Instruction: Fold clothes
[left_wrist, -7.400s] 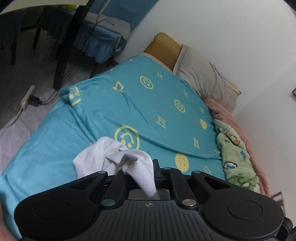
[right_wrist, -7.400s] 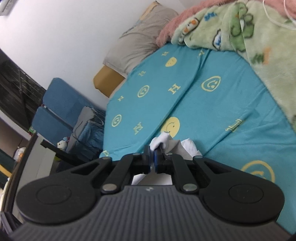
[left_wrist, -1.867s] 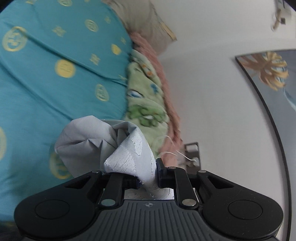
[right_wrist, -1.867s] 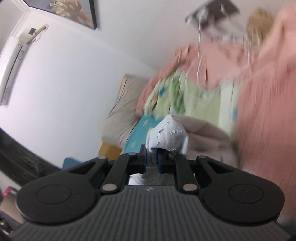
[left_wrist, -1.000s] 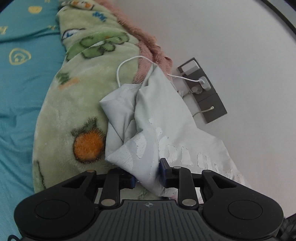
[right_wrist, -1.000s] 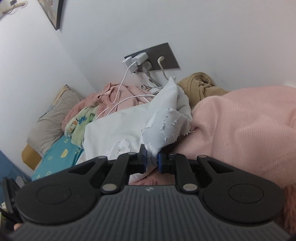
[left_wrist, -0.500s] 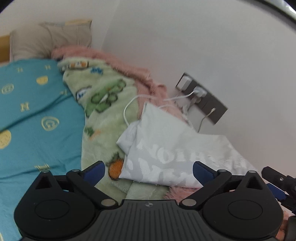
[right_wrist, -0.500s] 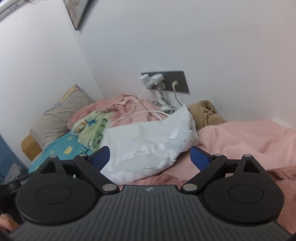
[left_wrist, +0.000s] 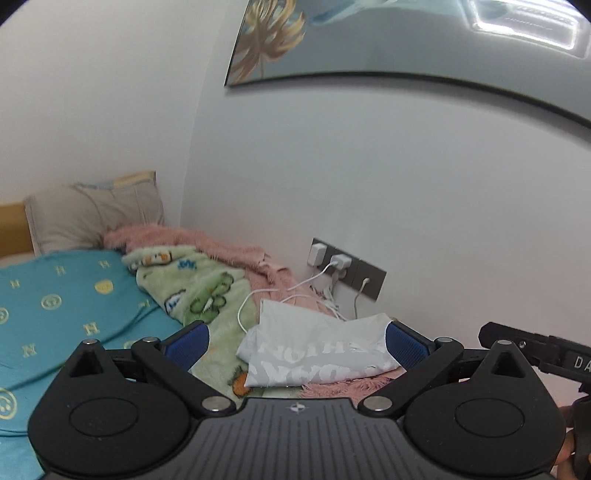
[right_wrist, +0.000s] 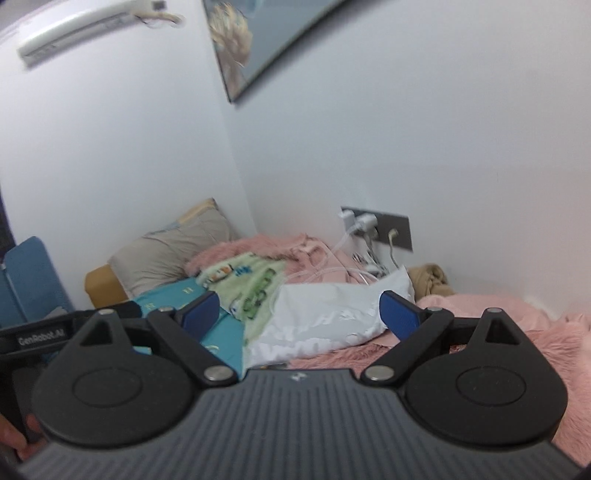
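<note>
A folded white shirt (left_wrist: 314, 347) with cracked white lettering lies on the pink and green blankets by the wall. The same shirt (right_wrist: 332, 314) shows in the right wrist view. My left gripper (left_wrist: 297, 341) is open, its blue pads (left_wrist: 186, 345) spread wide on either side of the shirt and apart from it. My right gripper (right_wrist: 301, 310) is open too, pulled back from the shirt, holding nothing. The right gripper's body (left_wrist: 535, 350) shows at the edge of the left wrist view.
A green cartoon blanket (left_wrist: 192, 288) and pink fuzzy blanket (right_wrist: 517, 325) line the wall. White charger cables (left_wrist: 314, 280) run from a grey wall socket (left_wrist: 354, 273) over the shirt's far side. The teal sheet (left_wrist: 55, 306) and a grey pillow (left_wrist: 92, 218) lie to the left.
Both grippers let go of the shirt on the blankets, opened wide, and have since drawn back and tilted up, so more wall and the picture frame show.
</note>
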